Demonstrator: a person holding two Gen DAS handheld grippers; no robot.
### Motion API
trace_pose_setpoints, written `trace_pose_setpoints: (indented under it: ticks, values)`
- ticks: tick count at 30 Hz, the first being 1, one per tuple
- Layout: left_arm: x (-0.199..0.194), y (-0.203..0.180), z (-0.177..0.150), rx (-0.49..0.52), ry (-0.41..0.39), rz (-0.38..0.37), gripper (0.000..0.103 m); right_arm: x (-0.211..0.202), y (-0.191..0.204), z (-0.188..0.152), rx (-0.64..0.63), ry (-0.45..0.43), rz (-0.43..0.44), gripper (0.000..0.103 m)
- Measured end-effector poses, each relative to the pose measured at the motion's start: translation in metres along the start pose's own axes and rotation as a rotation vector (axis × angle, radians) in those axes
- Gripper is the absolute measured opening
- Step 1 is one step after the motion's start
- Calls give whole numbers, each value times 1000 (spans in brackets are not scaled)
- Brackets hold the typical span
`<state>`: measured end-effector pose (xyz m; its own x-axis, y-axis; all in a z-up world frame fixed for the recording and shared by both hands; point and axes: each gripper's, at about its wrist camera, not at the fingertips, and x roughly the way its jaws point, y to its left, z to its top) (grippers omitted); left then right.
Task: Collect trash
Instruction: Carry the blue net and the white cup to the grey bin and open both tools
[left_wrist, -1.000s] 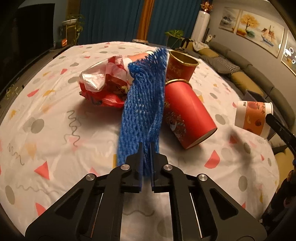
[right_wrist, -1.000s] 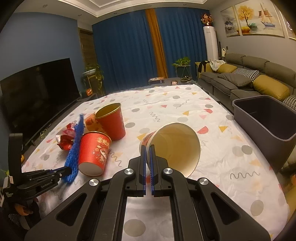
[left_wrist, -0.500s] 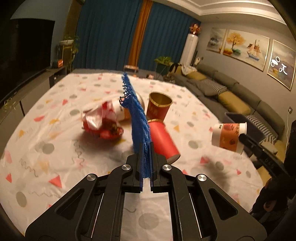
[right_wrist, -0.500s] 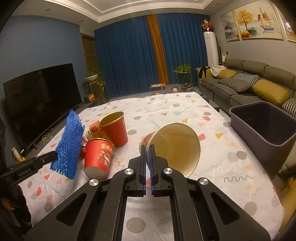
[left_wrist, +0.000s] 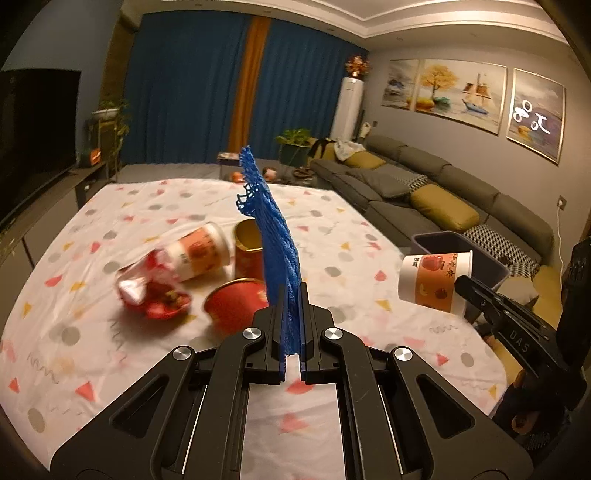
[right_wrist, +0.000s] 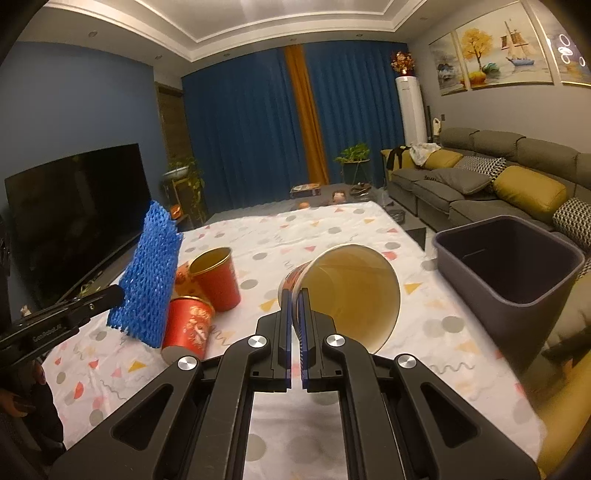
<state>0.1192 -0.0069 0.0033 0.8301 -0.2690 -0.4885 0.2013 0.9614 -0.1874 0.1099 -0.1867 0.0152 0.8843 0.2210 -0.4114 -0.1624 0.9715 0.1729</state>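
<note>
My left gripper (left_wrist: 293, 291) is shut on a blue foam net sleeve (left_wrist: 273, 236) and holds it upright above the table; the sleeve also shows in the right wrist view (right_wrist: 149, 280). My right gripper (right_wrist: 294, 295) is shut on the rim of a white and orange paper cup (right_wrist: 351, 291), held in the air on its side; the cup also shows in the left wrist view (left_wrist: 436, 282). A dark grey bin (right_wrist: 517, 273) stands at the table's right edge. On the table lie two red cups (left_wrist: 236, 310) (left_wrist: 249, 251), a white and orange cup (left_wrist: 195, 254) and a red foil wrapper (left_wrist: 147, 291).
The table has a white cloth (left_wrist: 110, 350) with coloured shapes. A grey sofa (right_wrist: 498, 184) runs along the right wall beyond the bin. A television (right_wrist: 74, 218) stands to the left of the table.
My left gripper has lifted the blue net sleeve off the table and tilted upward. My right gripper has stayed nearly still with the paper cup.
</note>
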Motion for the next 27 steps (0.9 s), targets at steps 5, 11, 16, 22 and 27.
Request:
trace_pose_setpoints:
  ticks: [5, 11, 16, 22, 27]
  values:
    - [15, -32, 11, 38, 4, -52, 4, -9, -19, 7, 10, -28, -41, 4]
    - [36, -78, 22, 99, 6, -121, 4, -15, -46, 16, 25, -52, -102, 4]
    - [55, -116, 30, 150, 2, -173, 4, -19, -69, 23, 40, -73, -154, 4]
    - [81, -156, 39, 185, 16, -229, 4, -22, -98, 32, 56, -98, -221, 4]
    - [104, -190, 49, 212, 26, -287, 4, -20, -124, 36, 73, -111, -287, 4]
